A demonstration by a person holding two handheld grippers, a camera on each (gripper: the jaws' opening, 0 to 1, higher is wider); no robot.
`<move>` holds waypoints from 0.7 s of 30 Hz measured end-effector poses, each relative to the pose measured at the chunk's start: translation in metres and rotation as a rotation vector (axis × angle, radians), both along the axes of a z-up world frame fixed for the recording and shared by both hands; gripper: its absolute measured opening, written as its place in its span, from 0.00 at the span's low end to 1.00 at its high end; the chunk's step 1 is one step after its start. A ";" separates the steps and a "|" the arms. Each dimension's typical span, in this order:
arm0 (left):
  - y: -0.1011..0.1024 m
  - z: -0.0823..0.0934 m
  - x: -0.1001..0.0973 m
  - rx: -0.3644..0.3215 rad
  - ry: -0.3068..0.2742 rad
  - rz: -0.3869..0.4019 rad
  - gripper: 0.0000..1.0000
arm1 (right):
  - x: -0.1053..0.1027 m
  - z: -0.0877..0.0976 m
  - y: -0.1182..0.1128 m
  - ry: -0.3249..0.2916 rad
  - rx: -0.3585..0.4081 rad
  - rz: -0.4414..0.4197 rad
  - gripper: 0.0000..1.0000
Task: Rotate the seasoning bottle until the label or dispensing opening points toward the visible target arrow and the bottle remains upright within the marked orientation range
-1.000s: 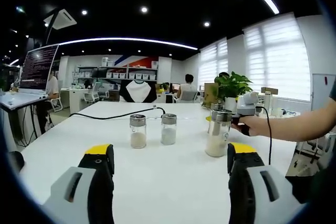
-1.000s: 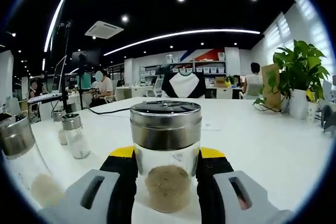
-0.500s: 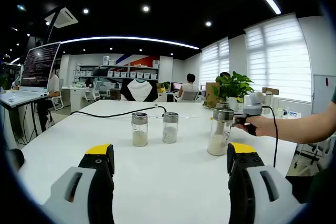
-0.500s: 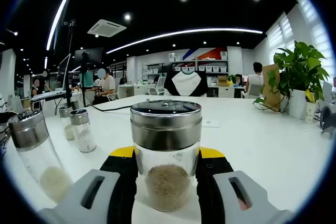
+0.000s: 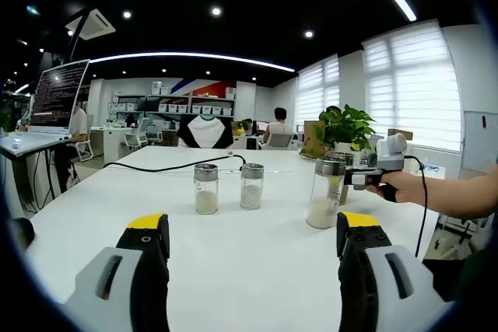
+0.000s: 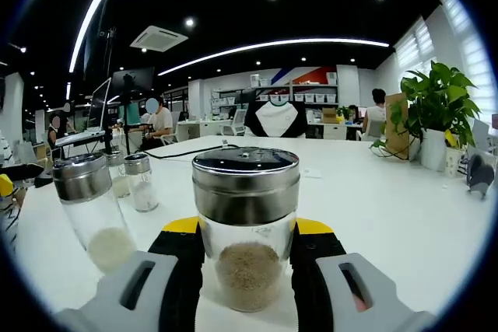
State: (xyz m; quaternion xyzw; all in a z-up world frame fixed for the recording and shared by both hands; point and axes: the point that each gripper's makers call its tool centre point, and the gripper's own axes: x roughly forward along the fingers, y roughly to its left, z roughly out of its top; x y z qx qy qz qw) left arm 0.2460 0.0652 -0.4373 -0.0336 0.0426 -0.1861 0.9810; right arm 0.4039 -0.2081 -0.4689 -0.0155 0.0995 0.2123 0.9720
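Right gripper view: the seasoning bottle [image 6: 246, 227] stands upright on the white table [image 6: 389, 215], clasped between the right gripper [image 6: 247, 270] jaws. Over the past second the neighbouring bottle [image 6: 95, 207] to the jaws' left has slid inward across the frame, suggesting the hand is swinging the clasped jar round. No arrow or label is visible, so alignment cannot be judged. From the left gripper view, the left gripper [image 5: 253, 258] waits, jaws spread, with two small shakers [image 5: 227, 187] well ahead.

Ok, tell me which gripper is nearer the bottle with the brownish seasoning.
Right. The right gripper has the brownish seasoning bottle between its jaws. The left gripper hangs open over bare table, well short of the bottles.
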 end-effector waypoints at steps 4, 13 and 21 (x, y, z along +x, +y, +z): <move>-0.001 0.000 0.000 -0.002 -0.002 -0.001 0.94 | -0.014 -0.001 -0.001 0.008 -0.001 -0.001 0.42; -0.003 0.001 0.000 -0.002 0.001 -0.010 0.94 | -0.046 -0.001 -0.003 0.013 -0.002 0.011 0.42; -0.004 0.003 0.000 -0.005 -0.003 -0.014 0.94 | -0.067 -0.002 -0.003 0.019 -0.002 0.006 0.42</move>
